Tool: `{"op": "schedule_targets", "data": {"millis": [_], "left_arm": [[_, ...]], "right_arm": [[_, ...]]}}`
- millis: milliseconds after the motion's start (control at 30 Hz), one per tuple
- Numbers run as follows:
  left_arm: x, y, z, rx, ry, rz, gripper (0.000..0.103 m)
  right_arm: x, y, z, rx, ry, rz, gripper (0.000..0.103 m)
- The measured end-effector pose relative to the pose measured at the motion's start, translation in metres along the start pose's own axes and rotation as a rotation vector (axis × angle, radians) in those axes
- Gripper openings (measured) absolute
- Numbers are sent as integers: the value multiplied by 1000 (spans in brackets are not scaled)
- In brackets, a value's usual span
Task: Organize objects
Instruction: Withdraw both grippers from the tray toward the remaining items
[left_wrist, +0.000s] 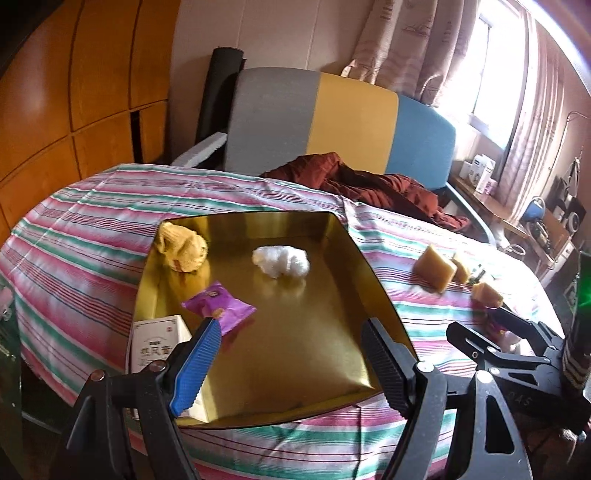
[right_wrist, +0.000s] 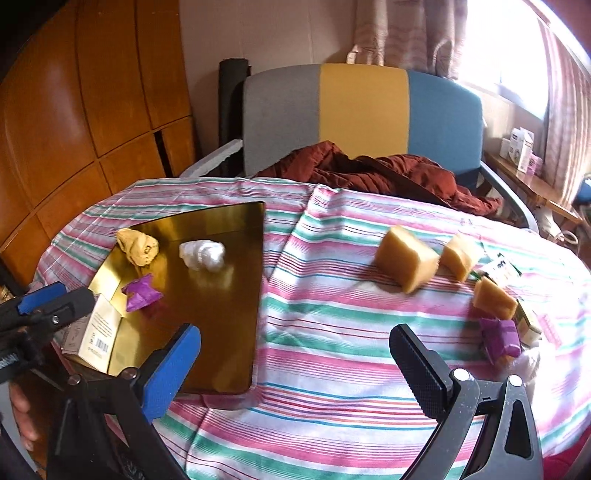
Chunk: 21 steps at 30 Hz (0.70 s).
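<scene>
Clearly, both grippers are hovering above the near edge of the striped tablecloth (right_wrist: 332, 369), and each one is empty with its jaws standing wide apart. The left gripper (left_wrist: 291, 354) is facing the gold tray (left_wrist: 295, 354), which is lying on the left part of the table; I judge the tray is serving as the place for collecting things. Inside it, a crumpled yellow wrapper (left_wrist: 183, 251) is lying in the far left corner, a white crumpled ball (left_wrist: 280, 260) is sitting near the far middle, a purple snack packet (left_wrist: 219, 308) is resting nearer, and a white box (left_wrist: 159, 345) is leaning at the near left corner, partly over the rim. The right gripper (right_wrist: 295, 362) is pointing at the cloth between the tray and the loose things on the right. There, well apart from the tray, three yellow blocks (right_wrist: 404, 258) are waiting, and a second purple packet (right_wrist: 500, 338) is lying near the right edge beside some small packages which I cannot identify. Probably these objects are going into the tray next, so the right gripper, being closer, is the natural one for reaching them.
</scene>
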<state>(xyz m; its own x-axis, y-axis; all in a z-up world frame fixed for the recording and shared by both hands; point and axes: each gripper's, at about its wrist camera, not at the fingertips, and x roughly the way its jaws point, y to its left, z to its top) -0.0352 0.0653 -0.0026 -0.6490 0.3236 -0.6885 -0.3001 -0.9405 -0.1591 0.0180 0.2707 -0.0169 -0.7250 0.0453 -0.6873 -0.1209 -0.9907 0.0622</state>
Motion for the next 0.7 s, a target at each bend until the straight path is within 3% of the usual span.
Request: {"op": "schedule_targets", "data": {"millis": [300,700], "left_arm": [[10,-23,5,59,36,-49,80],[25,-91,27,232,40,-110,80]], "right_arm": [[-5,-65,-7,108,27,-89,103],[-41,-197,9,320,8,-245,103]]}}
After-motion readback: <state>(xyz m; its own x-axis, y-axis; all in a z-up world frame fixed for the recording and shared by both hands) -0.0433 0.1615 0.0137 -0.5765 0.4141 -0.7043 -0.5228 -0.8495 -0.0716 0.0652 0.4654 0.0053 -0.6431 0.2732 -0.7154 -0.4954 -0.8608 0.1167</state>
